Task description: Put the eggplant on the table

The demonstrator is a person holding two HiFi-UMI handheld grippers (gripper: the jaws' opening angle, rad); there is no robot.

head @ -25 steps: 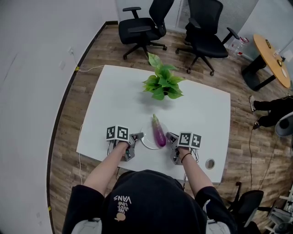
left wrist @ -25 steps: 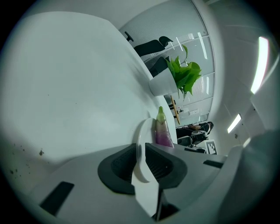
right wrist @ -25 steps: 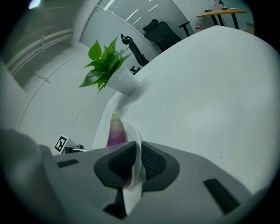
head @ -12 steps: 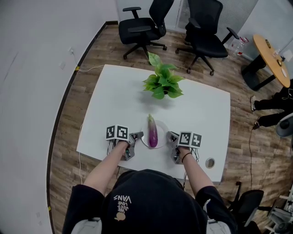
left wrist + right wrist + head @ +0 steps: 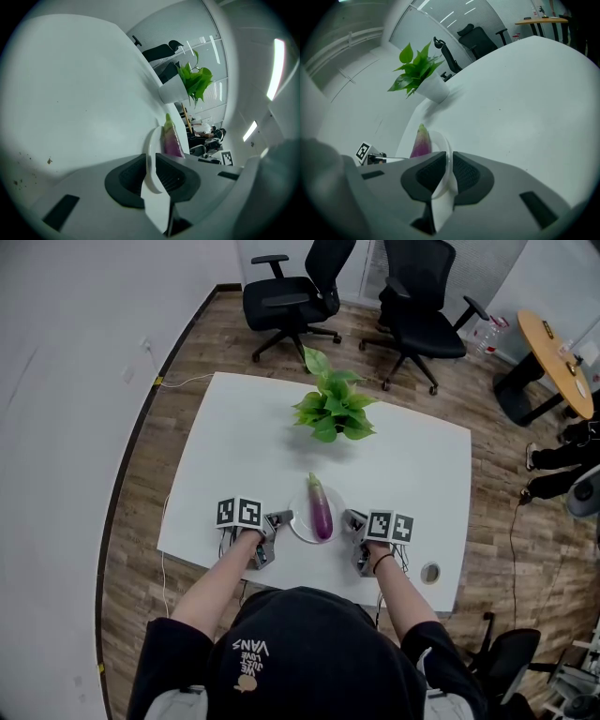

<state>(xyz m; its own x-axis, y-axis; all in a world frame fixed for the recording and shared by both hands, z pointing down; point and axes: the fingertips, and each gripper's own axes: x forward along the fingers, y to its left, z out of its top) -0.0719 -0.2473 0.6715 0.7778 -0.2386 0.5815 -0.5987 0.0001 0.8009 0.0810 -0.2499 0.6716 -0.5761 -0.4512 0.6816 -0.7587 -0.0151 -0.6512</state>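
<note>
Clamping opposite edges of the white plate (image 5: pixel 298 532), the left gripper (image 5: pixel 150 176) and the right gripper (image 5: pixel 444 174) each have their jaws drawn almost together on its thin rim, pads pressed to either face. Between them the eggplant (image 5: pixel 321 512) lies loose on the plate, green stem end pointing away from the person. It looks firm, smooth-skinned and probably slippery, fairly light, and apt to roll; a hold across its thick purple middle seems safest. Beyond, a potted plant (image 5: pixel 335 411) stands on the white table (image 5: pixel 225 446), office chairs (image 5: pixel 291 296) behind.
</note>
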